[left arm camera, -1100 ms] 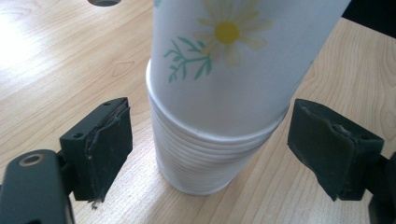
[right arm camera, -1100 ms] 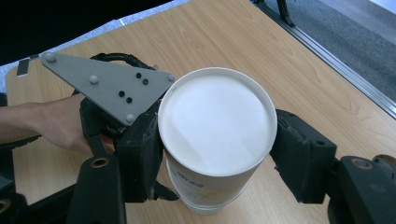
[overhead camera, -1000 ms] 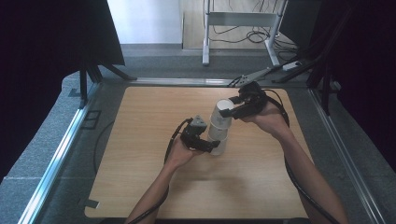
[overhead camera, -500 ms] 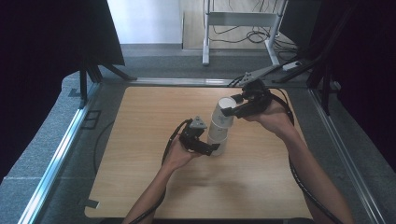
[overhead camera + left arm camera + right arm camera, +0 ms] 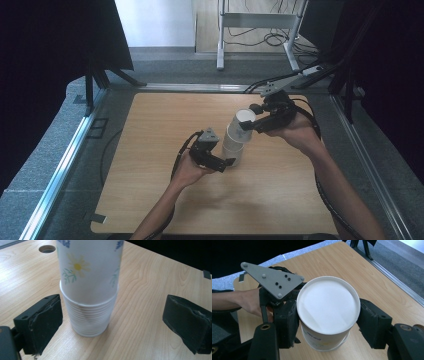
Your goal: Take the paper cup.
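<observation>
Right gripper [image 5: 328, 327] clamps top cup [image 5: 327, 306] — wrist level

A stack of paper cups [image 5: 235, 145] stands upside down near the middle of the table [image 5: 150, 150], its closed bottoms facing up. The right gripper [image 5: 252, 122] comes in from the stack's right, and the topmost cup [image 5: 328, 315] sits between its jaws, one pad against each side. This cup rides tilted over the cups below it. The left gripper [image 5: 225, 162] lies low at the near left of the stack, level with its base. The lower cups [image 5: 88, 320] stand just ahead of it, between its two jaws, nearer one pad and well apart from the other. A round hole [image 5: 47, 249] in the tabletop lies beyond the stack, far from this gripper.
</observation>
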The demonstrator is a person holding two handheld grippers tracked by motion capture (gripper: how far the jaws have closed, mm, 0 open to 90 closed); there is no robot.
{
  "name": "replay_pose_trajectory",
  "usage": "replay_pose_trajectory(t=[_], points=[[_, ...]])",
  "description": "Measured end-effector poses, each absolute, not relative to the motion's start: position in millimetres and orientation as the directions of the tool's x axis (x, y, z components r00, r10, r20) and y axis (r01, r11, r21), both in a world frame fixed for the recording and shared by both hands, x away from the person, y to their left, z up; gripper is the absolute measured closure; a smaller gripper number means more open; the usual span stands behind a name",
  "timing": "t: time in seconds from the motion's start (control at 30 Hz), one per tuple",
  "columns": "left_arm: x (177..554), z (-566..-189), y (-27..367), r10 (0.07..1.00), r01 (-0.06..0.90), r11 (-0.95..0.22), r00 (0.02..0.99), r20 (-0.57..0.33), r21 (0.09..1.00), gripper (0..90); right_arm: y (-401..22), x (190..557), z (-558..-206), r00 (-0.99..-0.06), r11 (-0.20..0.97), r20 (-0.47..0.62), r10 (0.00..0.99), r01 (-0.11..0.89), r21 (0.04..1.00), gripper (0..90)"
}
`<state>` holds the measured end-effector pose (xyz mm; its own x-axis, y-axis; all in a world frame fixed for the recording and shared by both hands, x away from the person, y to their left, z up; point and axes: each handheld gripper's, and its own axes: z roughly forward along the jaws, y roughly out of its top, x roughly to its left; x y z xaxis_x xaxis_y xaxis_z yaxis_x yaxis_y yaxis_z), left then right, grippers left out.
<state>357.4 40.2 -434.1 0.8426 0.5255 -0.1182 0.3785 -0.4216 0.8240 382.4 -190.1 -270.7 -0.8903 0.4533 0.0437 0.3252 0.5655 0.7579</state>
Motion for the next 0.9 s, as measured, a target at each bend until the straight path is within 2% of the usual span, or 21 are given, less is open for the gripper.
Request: replay_pose_trajectory(t=[0.33, 0.9], points=[[340, -433, 36, 0.49, 0.346, -0.407, 0.864, -0.118, 0.845, 3.2, -194, 364, -283, -0.899, 0.558, 0.057, 0.435, 0.319, 0.766, 36.9], [318, -446, 29, 0.459, 0.316, -0.403, 0.882, -0.109, 0.859, 3.8, -190, 342, -330, -0.911, 0.575, 0.094, 0.401, 0.331, 0.748, 36.9]])
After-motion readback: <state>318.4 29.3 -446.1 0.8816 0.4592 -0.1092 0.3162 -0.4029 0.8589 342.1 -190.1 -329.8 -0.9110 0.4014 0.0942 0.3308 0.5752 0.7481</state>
